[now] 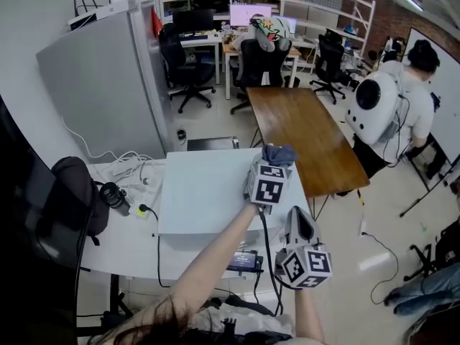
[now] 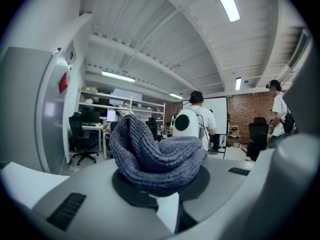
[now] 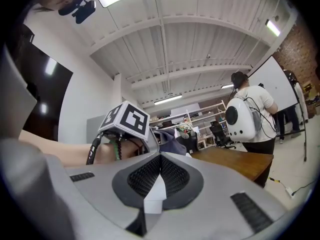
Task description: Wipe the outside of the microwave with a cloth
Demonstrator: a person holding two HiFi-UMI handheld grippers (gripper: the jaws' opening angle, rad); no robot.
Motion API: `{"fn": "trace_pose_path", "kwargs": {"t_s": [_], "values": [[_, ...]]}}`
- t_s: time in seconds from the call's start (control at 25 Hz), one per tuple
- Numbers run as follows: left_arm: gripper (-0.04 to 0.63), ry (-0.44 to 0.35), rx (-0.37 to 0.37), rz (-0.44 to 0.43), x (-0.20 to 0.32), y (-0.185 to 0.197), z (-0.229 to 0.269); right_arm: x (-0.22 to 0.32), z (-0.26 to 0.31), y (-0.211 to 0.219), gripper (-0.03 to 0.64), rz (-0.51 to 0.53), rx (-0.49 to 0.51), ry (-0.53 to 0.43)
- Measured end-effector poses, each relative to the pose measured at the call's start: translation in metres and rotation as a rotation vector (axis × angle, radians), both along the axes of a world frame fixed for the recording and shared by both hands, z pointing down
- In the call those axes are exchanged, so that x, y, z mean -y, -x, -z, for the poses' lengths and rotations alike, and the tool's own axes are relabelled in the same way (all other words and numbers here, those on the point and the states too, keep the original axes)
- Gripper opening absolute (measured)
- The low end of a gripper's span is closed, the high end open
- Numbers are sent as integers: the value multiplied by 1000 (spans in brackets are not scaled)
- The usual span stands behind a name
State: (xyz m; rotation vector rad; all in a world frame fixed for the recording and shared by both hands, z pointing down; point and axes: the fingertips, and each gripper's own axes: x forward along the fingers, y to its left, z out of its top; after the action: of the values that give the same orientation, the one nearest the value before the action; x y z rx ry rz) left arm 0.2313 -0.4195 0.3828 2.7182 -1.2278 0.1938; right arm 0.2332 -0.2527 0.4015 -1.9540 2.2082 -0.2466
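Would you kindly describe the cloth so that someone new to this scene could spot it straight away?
Find the white microwave on the pale table. At its far right corner, next to the brown wooden table, the left gripper is shut on the cloth. It is a bunched blue-grey ribbed knit, soft and dark against the smooth white and wooden surfaces around it.

the cloth point(image 2: 155, 156) is a coarse ribbed knit of blue-grey yarn, soft and matt. the left gripper point(image 2: 156, 186) and right gripper point(image 3: 159, 176) look like smooth matt grey plastic, and the right one's pads point(image 3: 142, 176) are black and finely ridged. the microwave point(image 1: 208, 196) has a smooth, pale, matt top. the long table point(image 1: 309, 139) is glossy brown wood.
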Motion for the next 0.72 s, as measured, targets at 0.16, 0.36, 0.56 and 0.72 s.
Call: {"fn": "trace_pose_path", "kwargs": {"t_s": [0.16,0.36,0.56,0.72], "values": [[55,46,16,-2,9,-11,-20,-5,1,-13,17,-30,6,0],[54,64,40,95,27,37,-36,-4,-1,-5,17,-9,7,6],[54,49,37,238,38,117,-35,-1,4,21,17,67,39,-2],[54,32,36,370,38,193,-32,1,5,47,17,135,40,-3]]}}
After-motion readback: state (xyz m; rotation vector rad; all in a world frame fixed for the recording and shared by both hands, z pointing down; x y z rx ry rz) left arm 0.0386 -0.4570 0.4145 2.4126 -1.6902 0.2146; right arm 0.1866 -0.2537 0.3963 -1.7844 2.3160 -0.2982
